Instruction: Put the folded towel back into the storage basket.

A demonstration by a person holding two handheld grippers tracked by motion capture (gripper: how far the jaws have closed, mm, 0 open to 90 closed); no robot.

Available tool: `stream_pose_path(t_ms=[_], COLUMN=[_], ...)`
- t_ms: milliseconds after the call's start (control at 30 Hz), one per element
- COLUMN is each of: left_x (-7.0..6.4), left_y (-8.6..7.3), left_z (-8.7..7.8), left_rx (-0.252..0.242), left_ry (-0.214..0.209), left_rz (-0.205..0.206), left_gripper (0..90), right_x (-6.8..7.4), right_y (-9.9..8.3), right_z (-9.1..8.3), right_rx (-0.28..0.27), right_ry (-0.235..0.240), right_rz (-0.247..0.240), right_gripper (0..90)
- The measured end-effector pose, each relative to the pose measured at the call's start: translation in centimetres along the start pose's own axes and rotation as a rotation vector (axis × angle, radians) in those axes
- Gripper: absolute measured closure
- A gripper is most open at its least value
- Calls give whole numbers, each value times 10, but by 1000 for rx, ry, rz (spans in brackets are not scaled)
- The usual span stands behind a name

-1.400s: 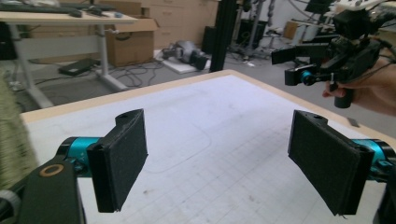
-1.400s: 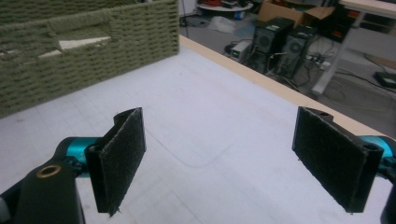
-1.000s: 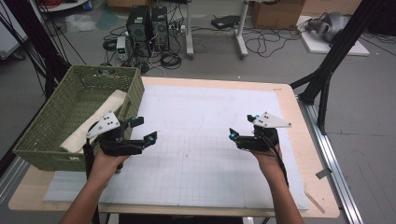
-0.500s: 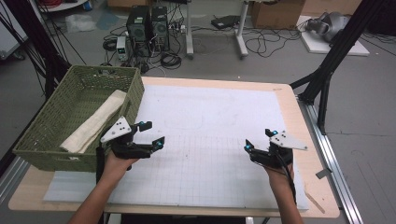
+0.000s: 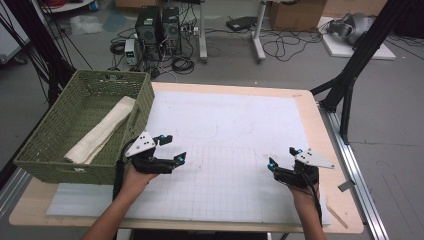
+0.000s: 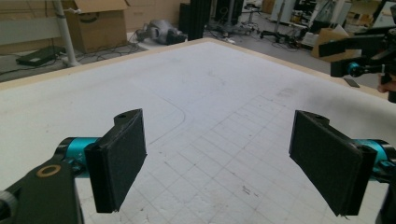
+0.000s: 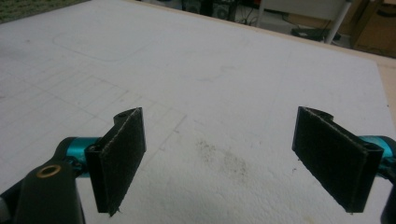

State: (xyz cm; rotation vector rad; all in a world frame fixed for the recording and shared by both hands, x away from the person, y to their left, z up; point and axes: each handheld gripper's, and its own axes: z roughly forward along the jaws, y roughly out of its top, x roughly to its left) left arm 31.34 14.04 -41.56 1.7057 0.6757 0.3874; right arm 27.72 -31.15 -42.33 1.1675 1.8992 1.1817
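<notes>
Both grippers sit low over the white gridded mat (image 5: 235, 150), and both are empty. The left gripper (image 5: 172, 148) is at the near left of the mat, just beside the green wicker basket (image 5: 60, 125), its jaws spread wide with nothing between them. In the left gripper view (image 6: 219, 163) the two black pads frame bare grid lines and a faint curved outline drawn on the mat. Over at the near right, the right gripper (image 5: 282, 156) is held above the mat too, jaws wide apart and holding nothing. The right gripper view (image 7: 219, 158) shows a smudgy grey stain (image 7: 222, 156) on the mat between its pads. The two tools are well apart, one on each side of the mat.

Inside the basket lies a rolled cream towel (image 5: 102, 131), running lengthwise from the near left corner toward the far right wall. The mat covers most of the light wooden table (image 5: 307, 107), whose edge shows along the far and right sides. Beyond the table, computer towers (image 5: 157, 25) and tangled cables (image 5: 182, 62) sit on the grey floor, and a black tripod leg (image 5: 360, 57) slants down at the right.
</notes>
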Motion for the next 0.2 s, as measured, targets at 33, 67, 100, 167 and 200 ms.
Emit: stream_pose_path(t_ms=[33,67,100,167,200], left_x=[0,0,0,0,0], left_y=[-1,-1,-2,-2,-3], left_z=[2,3,4,5,6], left_rx=[9,9,9,9,9], left_ry=[0,-2,-2,0,3], left_rz=[2,-1,-1,-6,-8], left_gripper=[189,189,189,189,189], right_x=[-1,-3,-4,-5,-5], right_y=[-2,-3,-4,-4,-4], right_z=[0,0,-1,-3,-3], right_rx=[6,11,11,11,12], right_ry=[1,4,7,14,14], right_rz=[6,9,7,11,12], right_gripper=[162,161,161,161,161])
